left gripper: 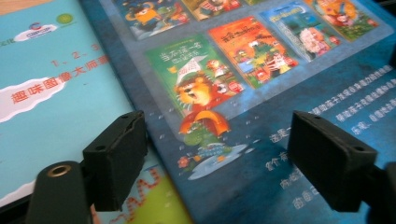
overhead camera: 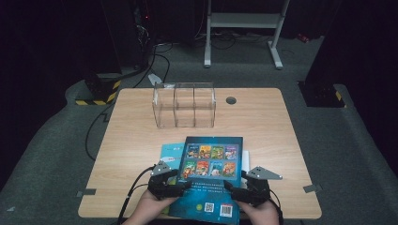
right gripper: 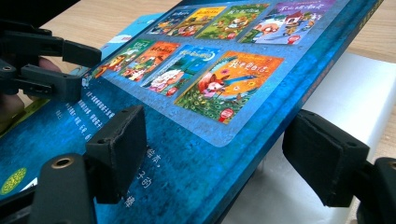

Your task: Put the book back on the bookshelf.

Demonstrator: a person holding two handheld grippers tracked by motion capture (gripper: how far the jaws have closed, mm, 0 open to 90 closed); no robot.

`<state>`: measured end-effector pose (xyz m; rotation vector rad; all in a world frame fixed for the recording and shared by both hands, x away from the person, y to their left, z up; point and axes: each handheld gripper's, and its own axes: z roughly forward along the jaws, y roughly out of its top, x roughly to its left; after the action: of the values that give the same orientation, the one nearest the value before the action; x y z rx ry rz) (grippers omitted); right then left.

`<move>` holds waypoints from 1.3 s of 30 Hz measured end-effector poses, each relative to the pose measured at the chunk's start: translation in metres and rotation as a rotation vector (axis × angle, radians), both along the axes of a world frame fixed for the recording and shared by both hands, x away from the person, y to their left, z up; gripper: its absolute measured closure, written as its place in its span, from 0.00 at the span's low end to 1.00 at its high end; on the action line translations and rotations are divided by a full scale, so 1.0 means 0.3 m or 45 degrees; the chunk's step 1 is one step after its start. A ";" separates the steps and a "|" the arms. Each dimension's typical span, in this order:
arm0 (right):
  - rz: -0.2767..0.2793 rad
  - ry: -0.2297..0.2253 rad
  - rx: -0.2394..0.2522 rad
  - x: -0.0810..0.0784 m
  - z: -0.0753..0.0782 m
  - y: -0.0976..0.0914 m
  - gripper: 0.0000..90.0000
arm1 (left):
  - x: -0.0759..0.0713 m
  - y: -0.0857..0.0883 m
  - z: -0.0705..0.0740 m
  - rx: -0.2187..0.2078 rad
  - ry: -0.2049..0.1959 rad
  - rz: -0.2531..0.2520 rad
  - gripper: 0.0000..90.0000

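Blue book (overhead camera: 211,180) on stack at bench (overhead camera: 141,117) near edge. Left hand-held gripper (overhead camera: 180,187) and right hand-held gripper (overhead camera: 233,190) both gaping, straddling book's side edges, not pinching. Advice: seat pads squarely past cover edge, close evenly, lift level toward clear rack (overhead camera: 184,105).

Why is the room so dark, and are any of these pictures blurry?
High view: light falls on the table alone, the surroundings stay near black, and the picture is soft. Left gripper view: the blue book is fairly sharp, with the near jaws slightly soft. Right gripper view: the book's cover shows mild sheen, and the far table edge blurs.
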<state>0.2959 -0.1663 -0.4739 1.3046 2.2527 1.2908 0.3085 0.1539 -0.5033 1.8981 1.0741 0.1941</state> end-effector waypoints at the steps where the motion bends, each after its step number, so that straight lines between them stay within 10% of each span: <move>1: 0.000 -0.007 -0.001 0.003 0.000 0.000 0.26 | -0.001 -0.003 -0.001 -0.004 -0.002 0.004 0.20; 16: -0.055 0.054 -0.057 0.160 0.026 0.021 0.26 | 0.072 -0.028 0.005 0.024 -0.055 0.044 0.21; 28: -0.012 0.112 0.040 0.087 0.009 -0.025 0.26 | 0.056 0.004 -0.009 -0.024 -0.015 0.025 0.21; 39: -0.047 0.069 -0.009 0.069 0.018 0.009 0.33 | 0.055 0.004 -0.011 -0.023 -0.022 0.031 0.20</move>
<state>0.3165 -0.1638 -0.4686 1.3876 2.2558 1.2489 0.3249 0.1550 -0.5067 1.8649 1.0844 0.2142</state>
